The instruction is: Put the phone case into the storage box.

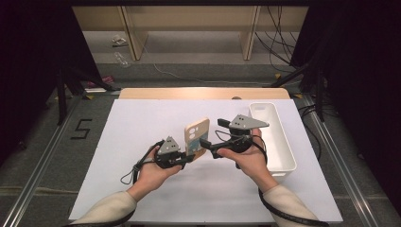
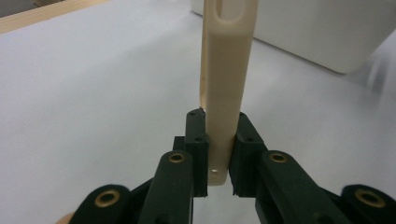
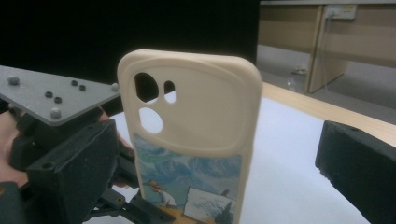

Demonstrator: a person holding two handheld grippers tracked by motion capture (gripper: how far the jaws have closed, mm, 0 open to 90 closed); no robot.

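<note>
The cream phone case stands upright above the white worktop, pinched at its lower edge by the left hand-held gripper. In the left gripper view the two black jaws press on either side of the case's thin edge, so this grip is firm but narrow. The right hand-held gripper sits just beside the case with its jaws spread wide and nothing between them; in the right gripper view the printed back and camera cut-outs of the case stand ahead of it, between its two jaws.

The step in hand looks like a handover or a re-grip. To do it well, the left gripper should hold the case steady and upright while the right gripper comes squarely over the long sides, well above the left jaws. It should close on the solid rim rather than the thin cut-out corner. The white bin stands near on the right, a likely place for the case.
</note>
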